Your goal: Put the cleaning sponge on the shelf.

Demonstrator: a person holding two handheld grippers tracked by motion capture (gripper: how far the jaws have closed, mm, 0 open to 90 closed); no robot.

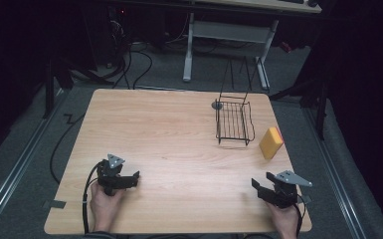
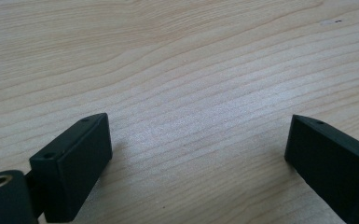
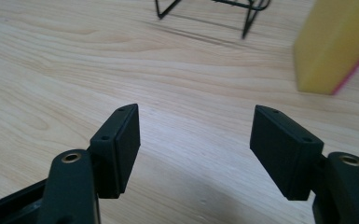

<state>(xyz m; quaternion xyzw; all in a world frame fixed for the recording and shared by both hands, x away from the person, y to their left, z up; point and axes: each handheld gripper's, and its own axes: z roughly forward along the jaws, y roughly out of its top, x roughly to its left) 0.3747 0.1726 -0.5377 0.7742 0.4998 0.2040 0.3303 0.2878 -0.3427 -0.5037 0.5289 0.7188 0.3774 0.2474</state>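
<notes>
My left gripper [image 1: 135,178] sits near the front-left corner of the table [image 1: 169,129], held low in my left hand [image 1: 104,201], jaws pointing to the right across the wood. In the left gripper view the jaws stand wide apart w/ nothing btwn them, just bare wood grain under and ahead.

My right gripper [image 1: 262,182] is at the front-right corner, in my right hand [image 1: 284,219], jaws pointing left and a bit away from me. In the right gripper view [image 3: 195,140] the jaws are apart, gap empty, pads touching nothing. No grip on anything.

Closest thing to the right gripper is the yellow sponge [image 1: 271,143]: it stands on edge on the table, near the right edge, just right of the wire rack [image 1: 234,123] and apart from it. In the right gripper view the sponge [image 3: 333,44] shows up top right, ahead of the jaws and off to the side, w/ a thin pink layer along its lower right edge; clearly apart from my pads.

The rack is black wire, standing on the far-right part of the table; its feet show at the top of the right gripper view [image 3: 247,18]. A small dark round thing [image 1: 217,105] lies at the rack's far-left corner; can't tell what it is.
</notes>
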